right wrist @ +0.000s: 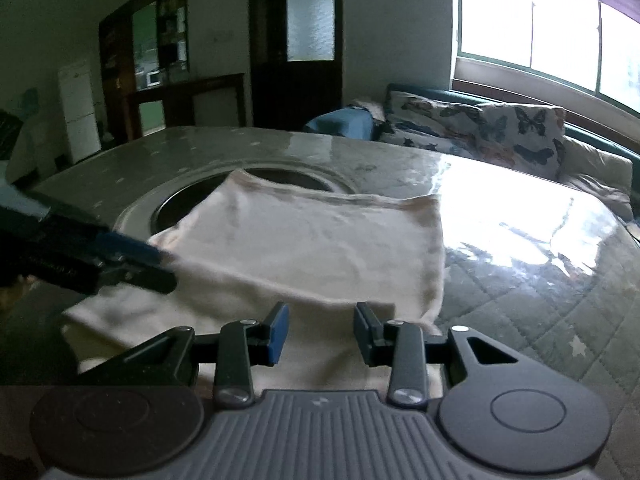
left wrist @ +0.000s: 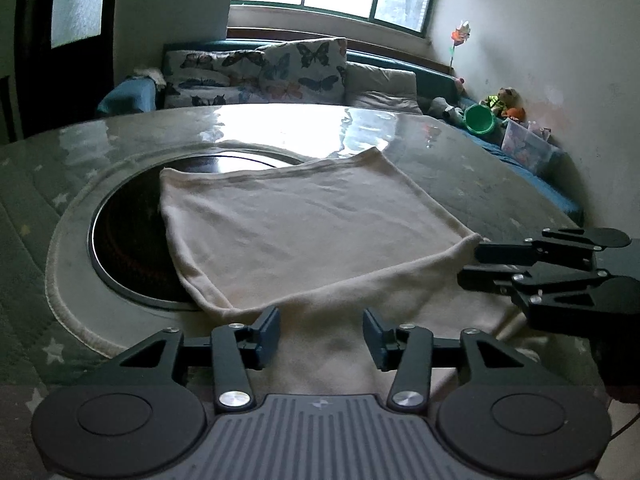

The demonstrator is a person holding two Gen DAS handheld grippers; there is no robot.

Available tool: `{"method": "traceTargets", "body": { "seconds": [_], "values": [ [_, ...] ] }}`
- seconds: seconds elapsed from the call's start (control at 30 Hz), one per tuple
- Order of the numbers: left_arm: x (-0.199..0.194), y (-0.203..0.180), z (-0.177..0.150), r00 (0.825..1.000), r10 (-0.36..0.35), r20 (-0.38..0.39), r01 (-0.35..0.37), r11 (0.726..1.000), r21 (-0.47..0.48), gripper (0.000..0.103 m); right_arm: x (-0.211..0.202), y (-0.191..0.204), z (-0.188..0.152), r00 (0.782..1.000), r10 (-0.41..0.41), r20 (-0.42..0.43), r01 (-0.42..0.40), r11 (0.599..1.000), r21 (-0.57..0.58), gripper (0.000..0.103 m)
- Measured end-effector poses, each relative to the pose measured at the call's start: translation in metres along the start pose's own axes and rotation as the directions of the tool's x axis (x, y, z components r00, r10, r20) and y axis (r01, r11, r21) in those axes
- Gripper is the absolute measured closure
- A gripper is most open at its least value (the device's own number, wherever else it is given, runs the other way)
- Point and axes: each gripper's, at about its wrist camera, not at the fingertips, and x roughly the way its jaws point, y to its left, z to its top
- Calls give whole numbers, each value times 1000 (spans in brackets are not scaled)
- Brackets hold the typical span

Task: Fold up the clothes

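With the left gripper [left wrist: 321,334] and right gripper [right wrist: 321,328] both spread empty over the cream knit folded garment [left wrist: 304,224], its top layer could slide askew if snagged.

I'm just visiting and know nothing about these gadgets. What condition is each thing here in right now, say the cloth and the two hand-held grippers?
Cloth: cream, folded over, lying on the table, partly over the dark round plate.
Left hand-held gripper: open, empty, over the cloth's near edge.
Right hand-held gripper: open, empty, over the cloth's near edge.
Table: covered with a quilted cloth under a shiny clear sheet.
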Motion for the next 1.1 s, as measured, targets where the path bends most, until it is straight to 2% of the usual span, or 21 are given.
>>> {"method": "traceTargets", "body": {
  "seconds": [0.2,0.3,0.43,0.63,0.8,0.97,1.1],
  "values": [
    [-12,-7,-7,1000,14,15,-14,999,32,49,-4,0,-15,1000,-1,-28,1,1000,-2,66],
    [-21,-13,-12,999,20,29,-22,998,64,44,-13,2,-16,1000,6,-17,-6,1000,0,66],
    [-32,-22,-22,999,6,34,-10,993,117,44,-24,6,-17,1000,23,-6,-23,1000,-8,65],
    [-30,-30,-40,1000,1,-8,0,984,176,44,-24,11,-26,999,29,-35,-30,999,-32,63],
    [-38,-31,-42,1000,-6,-11,8,973,230,44,-36,13,-22,999,42,-34,-44,997,-62,60],
    [-56,-30,-50,999,-31,-13,33,938,345,44,-58,17,-24,997,50,-52,-57,988,-141,60],
    [-63,-36,-65,998,-61,-34,70,887,457,44,-66,20,-30,995,43,-91,-60,980,-192,60]
  ]
}}
